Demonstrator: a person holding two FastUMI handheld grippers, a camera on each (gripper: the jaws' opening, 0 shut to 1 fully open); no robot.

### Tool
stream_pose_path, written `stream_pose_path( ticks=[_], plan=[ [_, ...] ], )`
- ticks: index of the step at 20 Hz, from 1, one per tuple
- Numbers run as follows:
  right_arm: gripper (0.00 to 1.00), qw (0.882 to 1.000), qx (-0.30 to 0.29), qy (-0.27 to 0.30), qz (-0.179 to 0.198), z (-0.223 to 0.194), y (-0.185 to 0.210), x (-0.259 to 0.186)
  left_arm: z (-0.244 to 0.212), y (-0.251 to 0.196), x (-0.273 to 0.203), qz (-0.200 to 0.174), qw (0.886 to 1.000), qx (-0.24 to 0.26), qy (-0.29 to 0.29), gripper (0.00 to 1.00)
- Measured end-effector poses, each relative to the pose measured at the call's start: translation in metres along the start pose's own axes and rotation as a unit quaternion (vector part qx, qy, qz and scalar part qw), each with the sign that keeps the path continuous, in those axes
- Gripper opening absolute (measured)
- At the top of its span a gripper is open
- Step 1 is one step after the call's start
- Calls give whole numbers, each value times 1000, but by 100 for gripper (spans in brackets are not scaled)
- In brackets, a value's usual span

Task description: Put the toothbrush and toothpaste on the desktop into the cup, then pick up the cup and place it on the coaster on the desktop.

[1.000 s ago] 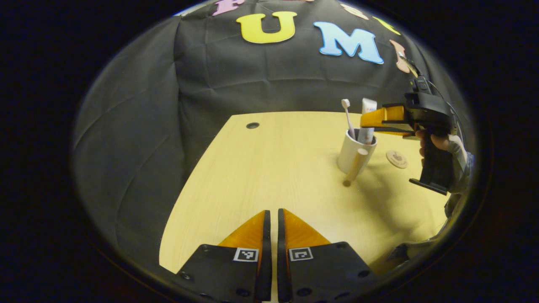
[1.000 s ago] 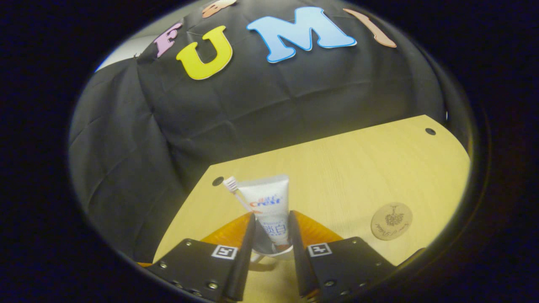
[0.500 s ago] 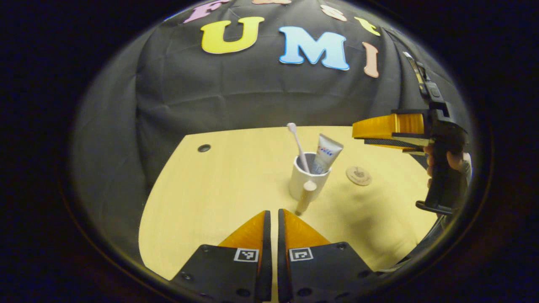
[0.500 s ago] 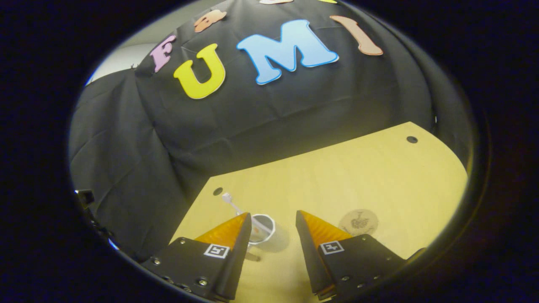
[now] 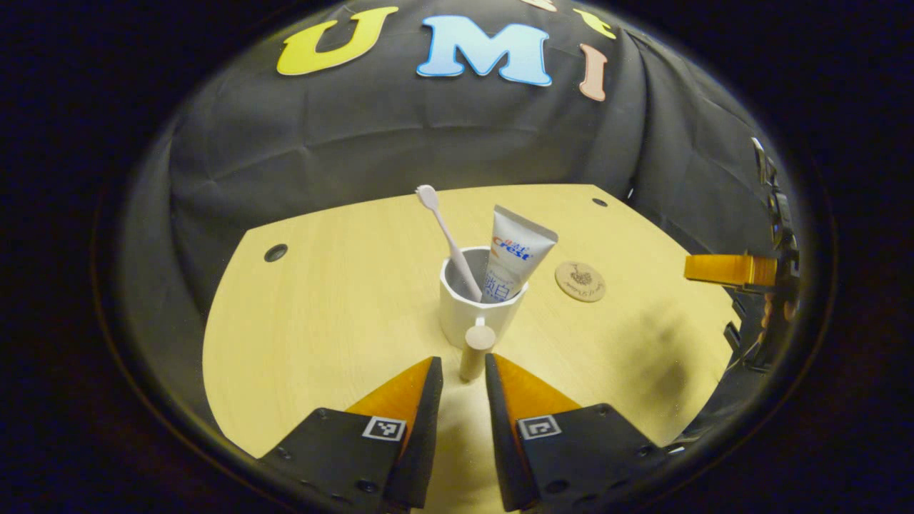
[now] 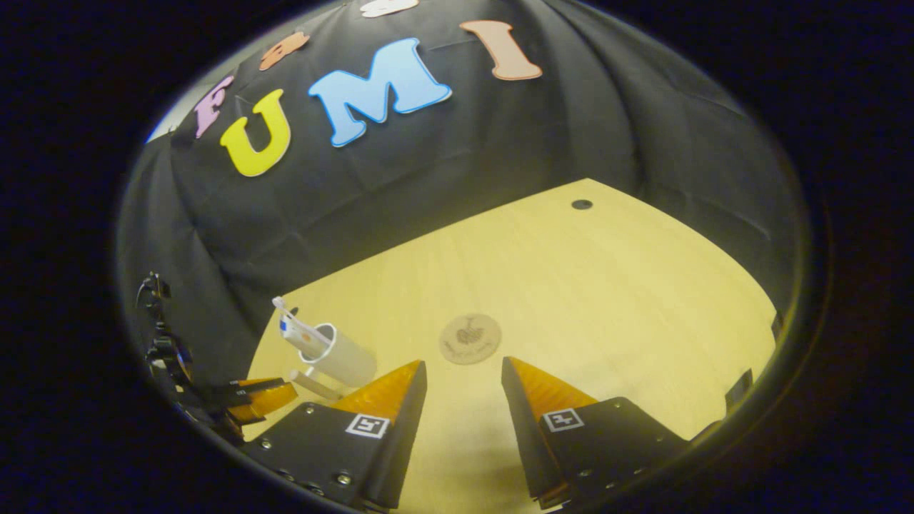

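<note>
We see a pale wood counter (image 5: pixel 343 314) with a white cup (image 5: pixel 473 314) standing near its middle, the toothpaste (image 5: pixel 513 254) and toothbrush (image 5: pixel 448 238) upright inside. Our left hand-held gripper (image 5: pixel 464 368) sits slightly open, its fingers either side of the cup's wooden handle (image 5: pixel 476 348). Our right hand-held gripper (image 6: pixel 463 375) hangs open near the small round coaster (image 6: pixel 469 338), which lies just beside the cup.

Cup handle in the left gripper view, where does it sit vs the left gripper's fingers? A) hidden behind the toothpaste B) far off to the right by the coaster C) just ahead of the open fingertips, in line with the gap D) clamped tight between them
C: the cup points its wooden handle at the left gripper, whose fingers stand apart with the handle's end just ahead of the gap, not pinched.
</note>
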State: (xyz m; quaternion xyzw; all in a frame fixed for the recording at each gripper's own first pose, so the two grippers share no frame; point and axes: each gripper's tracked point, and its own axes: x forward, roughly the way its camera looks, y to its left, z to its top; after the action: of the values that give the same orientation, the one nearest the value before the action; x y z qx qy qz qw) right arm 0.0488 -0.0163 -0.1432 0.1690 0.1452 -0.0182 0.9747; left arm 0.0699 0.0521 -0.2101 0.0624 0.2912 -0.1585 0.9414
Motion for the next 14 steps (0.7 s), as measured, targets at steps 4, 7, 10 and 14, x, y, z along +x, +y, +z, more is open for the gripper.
stream_pose_path(
  ticks=[4, 7, 10, 14],
  plan=[
    [63, 999, 30, 8, -31, -14, -29, -11, 1, -1, 18, -2, 1000, 20, 19, 48],
    [63, 998, 46, 9, -39, -17, -36, -13, 1, -1, 31, 1, 998, 43, 38, 48],
    [63, 998, 55, 13, -38, -18, -36, -10, 1, -3, 39, 0, 996, 69, 58, 48],
    [63, 997, 70, 15, -39, -19, -36, -5, -2, -3, 49, -2, 990, 105, 93, 53]
  ],
)
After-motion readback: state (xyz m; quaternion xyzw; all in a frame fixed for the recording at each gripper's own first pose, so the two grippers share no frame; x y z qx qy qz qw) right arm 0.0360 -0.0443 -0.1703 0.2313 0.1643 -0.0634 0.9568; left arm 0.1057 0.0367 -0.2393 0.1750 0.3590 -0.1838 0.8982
